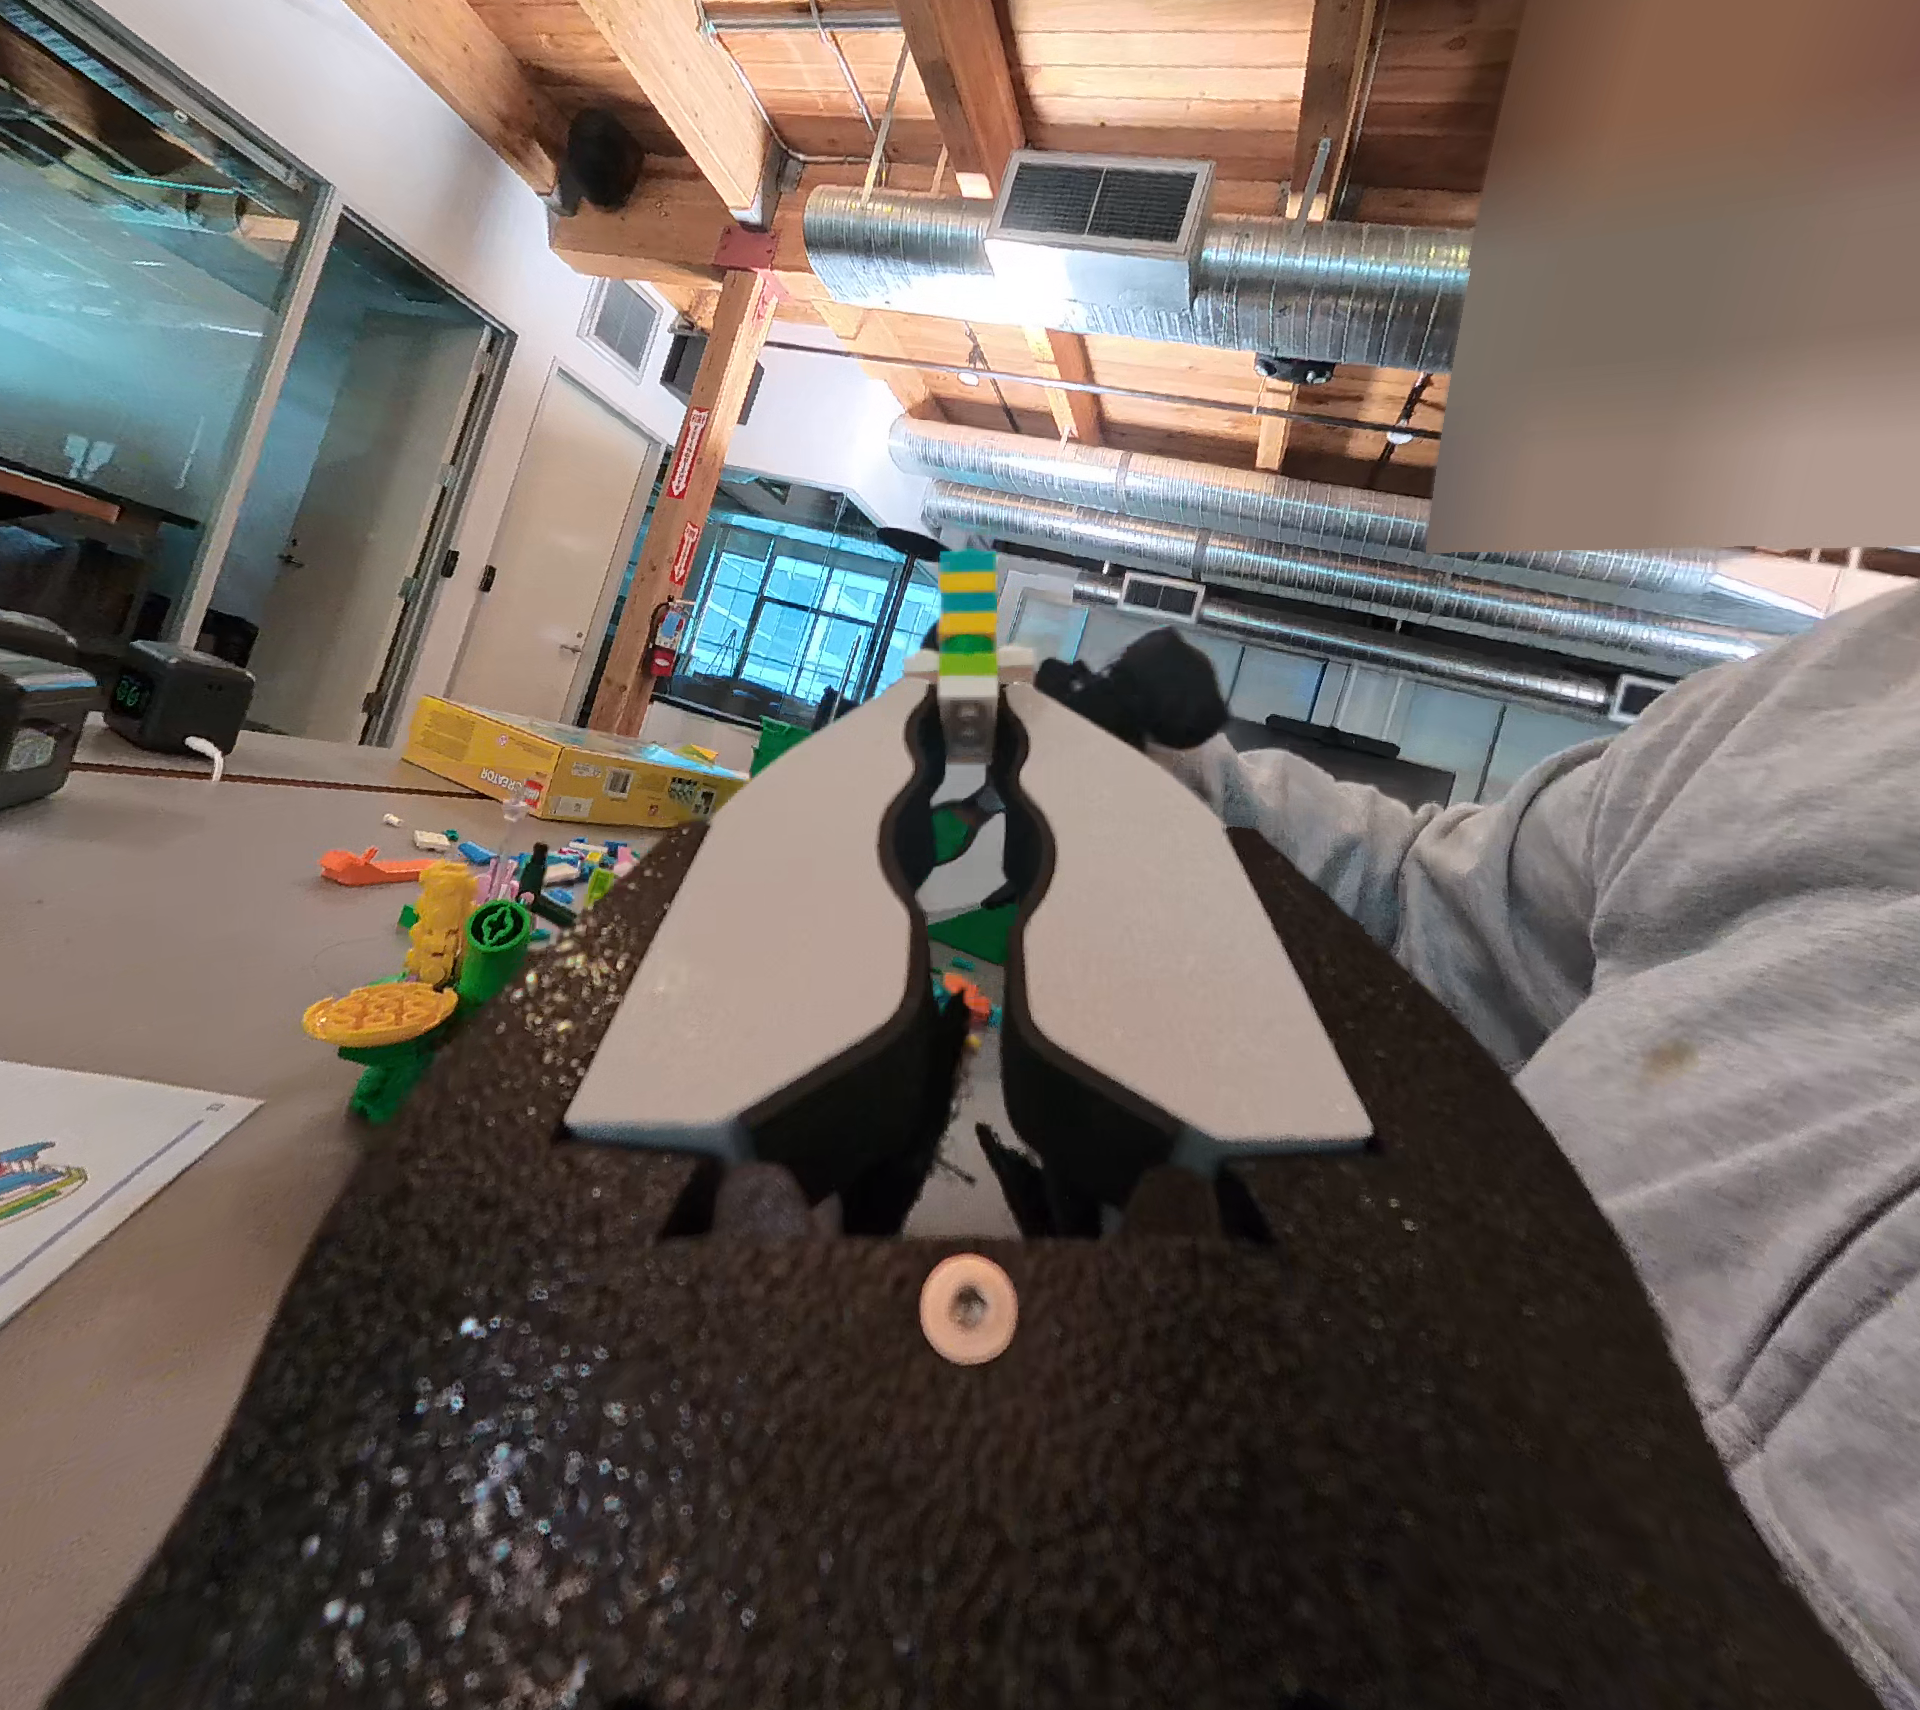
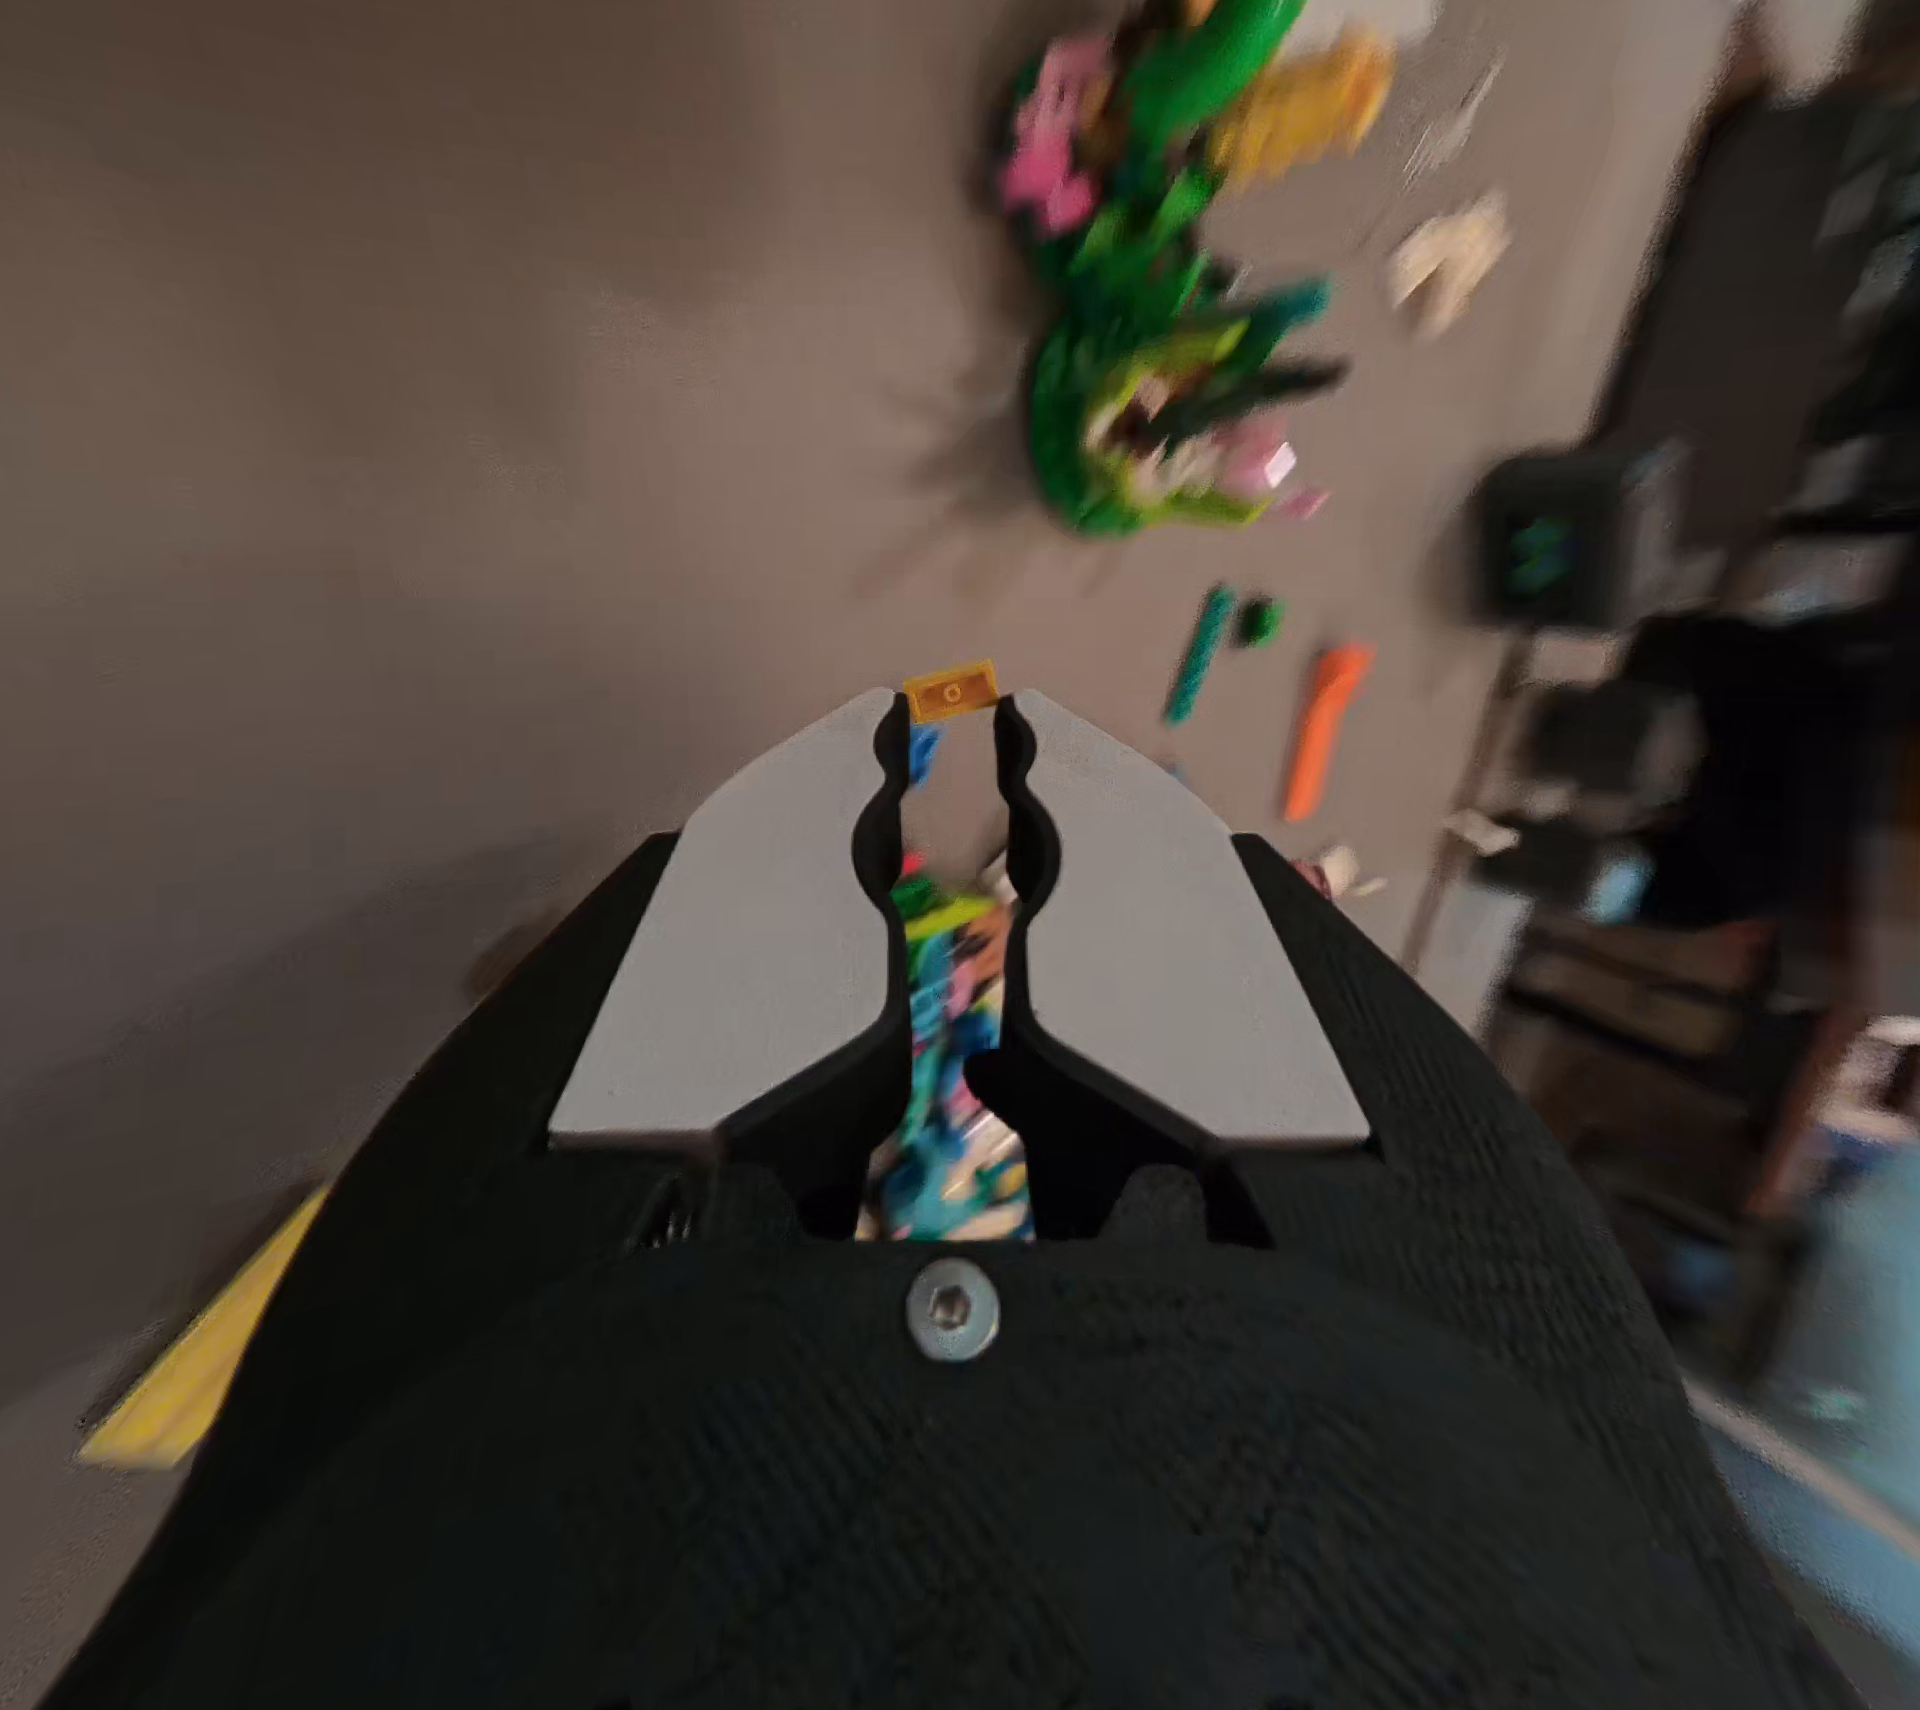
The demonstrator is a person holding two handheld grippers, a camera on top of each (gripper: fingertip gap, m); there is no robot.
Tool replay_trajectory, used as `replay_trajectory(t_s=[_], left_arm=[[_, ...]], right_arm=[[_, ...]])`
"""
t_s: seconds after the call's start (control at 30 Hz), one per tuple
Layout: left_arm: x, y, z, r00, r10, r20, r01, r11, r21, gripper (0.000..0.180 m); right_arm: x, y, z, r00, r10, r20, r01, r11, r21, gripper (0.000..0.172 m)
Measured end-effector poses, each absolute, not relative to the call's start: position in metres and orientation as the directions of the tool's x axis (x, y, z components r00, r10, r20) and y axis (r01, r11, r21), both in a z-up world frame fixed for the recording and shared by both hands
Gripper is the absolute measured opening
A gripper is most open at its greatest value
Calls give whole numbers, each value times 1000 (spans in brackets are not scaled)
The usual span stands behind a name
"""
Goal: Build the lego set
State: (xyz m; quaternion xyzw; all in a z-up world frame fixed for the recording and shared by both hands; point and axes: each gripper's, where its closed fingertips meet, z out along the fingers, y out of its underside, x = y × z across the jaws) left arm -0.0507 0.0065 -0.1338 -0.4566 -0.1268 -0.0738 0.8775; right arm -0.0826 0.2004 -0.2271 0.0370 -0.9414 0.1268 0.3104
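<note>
The left tongs (image 1: 968, 694) are nearly closed, pinching the grey bottom of a little striped brick tower (image 1: 968, 621) that sticks up past their tips, high over the worktop (image 1: 156, 912). The right tongs (image 2: 951, 704) squeeze a small flat yellow piece (image 2: 951, 690) by its two ends at the very tips. Keep both squeezes firm and steady so nothing slips.

Bright daylit left view with fisheye bending; right view dim, heavily motion-blurred.

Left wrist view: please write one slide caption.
Left gripper clamps a striped toy-brick stack above a table strewn with loose bricks.
</note>
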Motion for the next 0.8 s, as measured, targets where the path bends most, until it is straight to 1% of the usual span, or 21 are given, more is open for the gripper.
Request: replay_trajectory(t_s=[0.03, 0.1, 0.17, 0.2, 0.27, 0.33, 0.37, 0.43, 0.47, 0.57, 0.6, 0.63, 0.67, 0.73, 0.77, 0.8], left_arm=[[-49, 9, -135, 959, -9, 282, 238, 559, -794, 8], [-48, 11, -135, 963, 0, 269, 225, 547, -806, 8], [-49, 10, -135, 962, 1, 274, 228, 555, -800, 8], [-49, 8, -135, 960, -2, 279, 232, 561, -795, 8], [-50, 7, -134, 959, -7, 282, 236, 570, -787, 8], [-49, 7, -134, 960, -7, 280, 234, 570, -788, 8], [-49, 7, -134, 961, -7, 277, 232, 568, -790, 8], [-49, 7, -134, 962, -7, 274, 230, 568, -791, 8], [-49, 7, -134, 961, -7, 275, 230, 568, -790, 8], [-49, 7, -135, 961, -8, 276, 231, 570, -789, 8], [-49, 7, -135, 961, -8, 275, 231, 570, -789, 8], [-49, 7, -135, 961, -8, 275, 230, 569, -789, 12], [-49, 7, -135, 961, -8, 275, 230, 570, -789, 8], [-49, 7, -135, 961, -9, 275, 231, 570, -788, 8], [-49, 7, -135, 961, -9, 276, 231, 570, -788, 8], [-49, 7, -135, 961, -9, 276, 232, 570, -788, 8]], right_arm=[[-86, 184, -220, -746, -37, 665, -223, 955, -197, 15], [-90, 152, -204, -623, -97, 776, -347, 924, -162, 15], [-88, 132, -203, -550, -193, 813, -427, 901, -75, 14], [-88, 128, -208, -516, -267, 814, -459, 888, 0, 14], [-92, 127, -221, -438, -439, 785, -495, 846, 197, 14], [-98, 135, -236, -356, -626, 693, -510, 752, 418, 15], [-100, 137, -242, -310, -703, 640, -518, 689, 507, 15], [-101, 141, -251, -241, -818, 522, -532, 561, 634, 15], [-100, 142, -255, -225, -848, 479, -542, 518, 662, 15], [-92, 140, -268, -186, -896, 403, -601, 429, 675, 15], [-89, 139, -271, -177, -902, 395, -619, 414, 667, 15], [-85, 138, -273, -179, -900, 397, -638, 413, 650, 16], [-80, 137, -274, -202, -889, 412, -659, 434, 614, 24], [-72, 134, -270, -316, -810, 494, -672, 559, 486, 40], [-69, 131, -265, -396, -737, 547, -655, 644, 394, 44], [-67, 129, -260, -487, -643, 591, -621, 731, 283, 43]])
